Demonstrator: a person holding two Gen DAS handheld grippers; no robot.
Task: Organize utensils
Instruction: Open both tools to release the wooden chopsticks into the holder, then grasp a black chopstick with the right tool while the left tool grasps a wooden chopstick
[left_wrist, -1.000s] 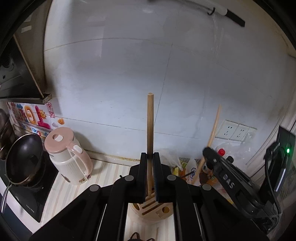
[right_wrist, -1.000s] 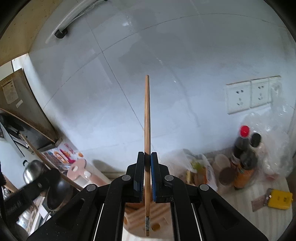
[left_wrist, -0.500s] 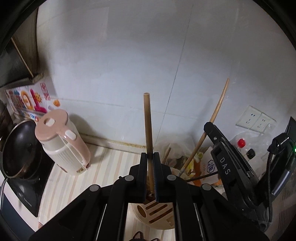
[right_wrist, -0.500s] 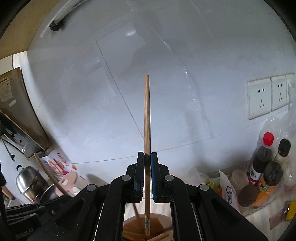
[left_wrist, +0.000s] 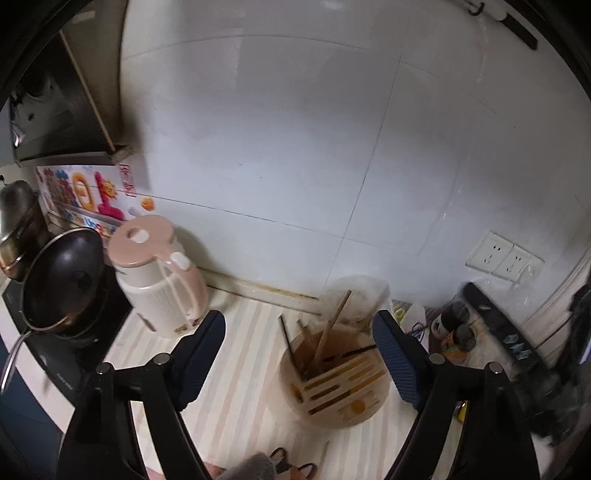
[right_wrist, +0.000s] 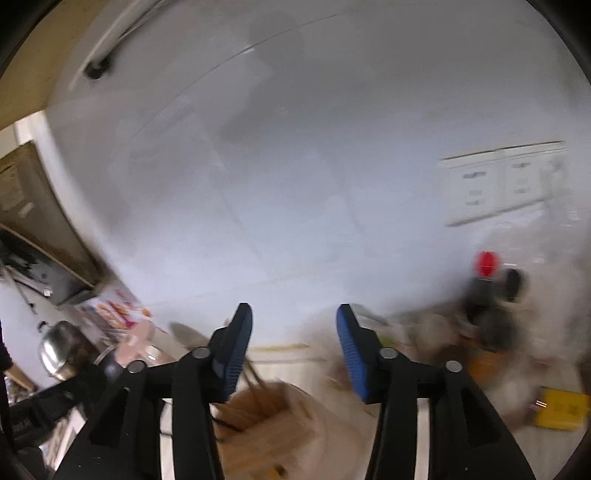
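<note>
Both chopsticks had dropped into the utensil holder (left_wrist: 332, 380) as left tongs (left_wrist: 299, 354) and right tongs (right_wrist: 294, 354) spread, empty, releasing them.

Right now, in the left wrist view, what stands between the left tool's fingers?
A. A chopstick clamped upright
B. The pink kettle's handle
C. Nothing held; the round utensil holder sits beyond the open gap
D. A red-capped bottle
C: the left tool is wide open and its jaws have just been opening, with nothing between the pads, and the utensil holder with chopsticks shows beyond.
</note>
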